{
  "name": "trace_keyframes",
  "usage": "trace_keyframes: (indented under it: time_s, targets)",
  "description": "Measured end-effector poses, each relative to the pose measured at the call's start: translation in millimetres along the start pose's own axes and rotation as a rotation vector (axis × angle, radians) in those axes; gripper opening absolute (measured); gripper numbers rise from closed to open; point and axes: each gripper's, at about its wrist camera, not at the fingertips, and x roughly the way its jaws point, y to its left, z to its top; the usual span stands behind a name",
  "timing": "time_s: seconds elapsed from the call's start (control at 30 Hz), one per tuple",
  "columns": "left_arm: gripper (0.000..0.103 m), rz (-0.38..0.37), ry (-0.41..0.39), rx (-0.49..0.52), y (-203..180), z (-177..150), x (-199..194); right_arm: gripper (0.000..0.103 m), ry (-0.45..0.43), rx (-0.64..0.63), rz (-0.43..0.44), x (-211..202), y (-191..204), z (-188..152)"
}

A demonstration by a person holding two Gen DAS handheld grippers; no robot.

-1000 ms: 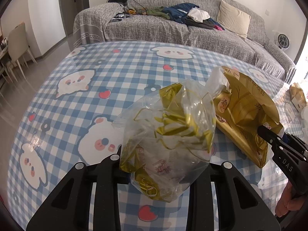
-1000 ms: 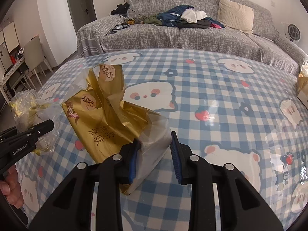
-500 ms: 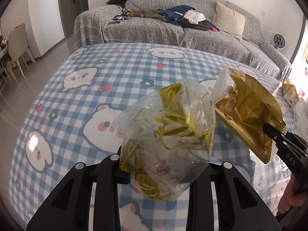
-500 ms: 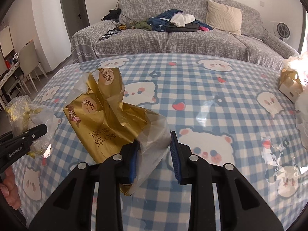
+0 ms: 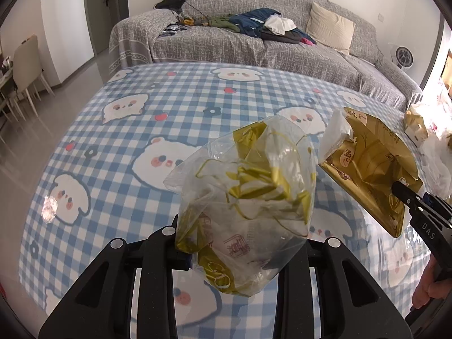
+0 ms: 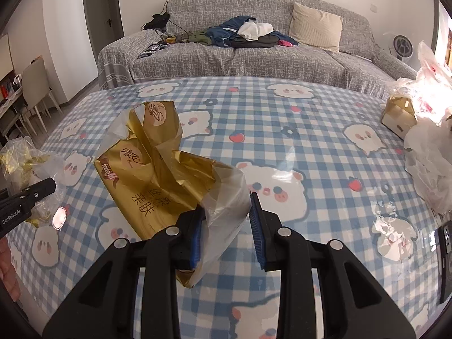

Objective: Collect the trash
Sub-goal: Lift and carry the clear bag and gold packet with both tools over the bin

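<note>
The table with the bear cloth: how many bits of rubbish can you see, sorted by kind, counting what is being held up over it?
Clear bags with gold scraps, held: 1
Gold wrappers, held: 1
Small cardboard boxes on the table: 1
White plastic bags at the table's right edge: 2
Total: 5

left tongs (image 5: pixel 240 254): black, silver screws | right tongs (image 6: pixel 226 223): black, blue ribbed pads
</note>
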Motion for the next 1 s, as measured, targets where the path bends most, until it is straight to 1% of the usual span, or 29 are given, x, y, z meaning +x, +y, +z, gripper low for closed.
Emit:
trace_keyframes:
  time_s: [0.4,0.63,0.73,1.0]
  targets:
    - [0.030,-0.005,0.021,0.030,-13,-29,-16,0.028,-0.012,-0.001,-0.034,-33,-9,-20]
    - [0.030,-0.029,0.013,0.039,-16,-53,-32,0.028,-0.033,0.016,-0.040,-53,-12,-45]
    - [0.030,-0.036,0.030,0.045,-15,-65,-35,0.028,-0.020,0.020,-0.045,-57,-12,-54]
    - [0.030,-0.048,0.007,0.046,-10,-82,-62,0.028,-0.046,0.018,-0.055,-85,-10,-66]
